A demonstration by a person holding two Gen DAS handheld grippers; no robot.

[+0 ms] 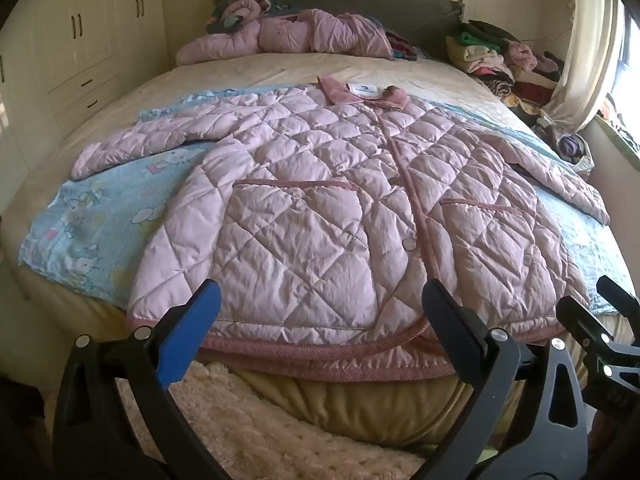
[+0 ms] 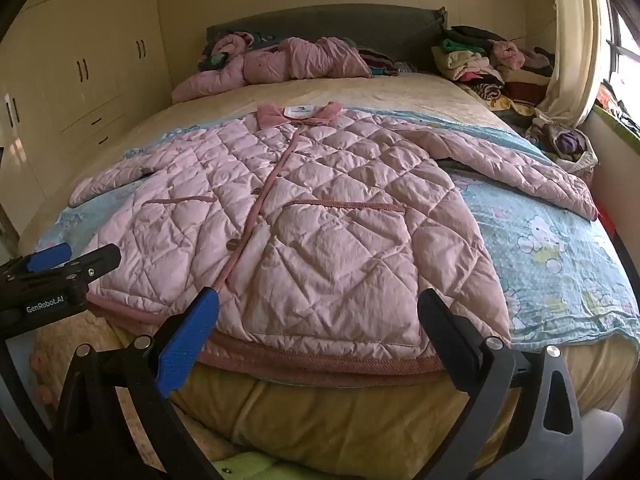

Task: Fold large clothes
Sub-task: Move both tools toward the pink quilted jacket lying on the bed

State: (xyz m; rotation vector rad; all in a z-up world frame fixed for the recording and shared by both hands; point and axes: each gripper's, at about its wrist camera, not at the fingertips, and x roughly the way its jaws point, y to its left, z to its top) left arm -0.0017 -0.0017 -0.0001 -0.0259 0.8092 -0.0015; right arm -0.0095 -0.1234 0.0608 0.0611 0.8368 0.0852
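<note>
A large pink quilted jacket (image 1: 320, 208) (image 2: 304, 232) lies flat and face up on the bed, collar toward the headboard, both sleeves spread out to the sides, hem at the near bed edge. My left gripper (image 1: 322, 300) hovers open just before the hem, left of the jacket's front placket, with nothing between its fingers. My right gripper (image 2: 320, 304) hovers open over the hem on the jacket's right half, also holding nothing. In the left wrist view the right gripper (image 1: 600, 320) shows at the right edge; the left gripper (image 2: 60, 264) shows at the left edge of the right wrist view.
A light blue cartoon-print sheet (image 1: 92, 216) (image 2: 552, 264) lies under the jacket on the beige bed (image 2: 400, 92). A second pink quilted garment (image 1: 288, 36) is bunched by the headboard. Piled clothes (image 1: 504, 64) sit at the back right near a curtain. A fluffy rug (image 1: 248, 424) covers the floor.
</note>
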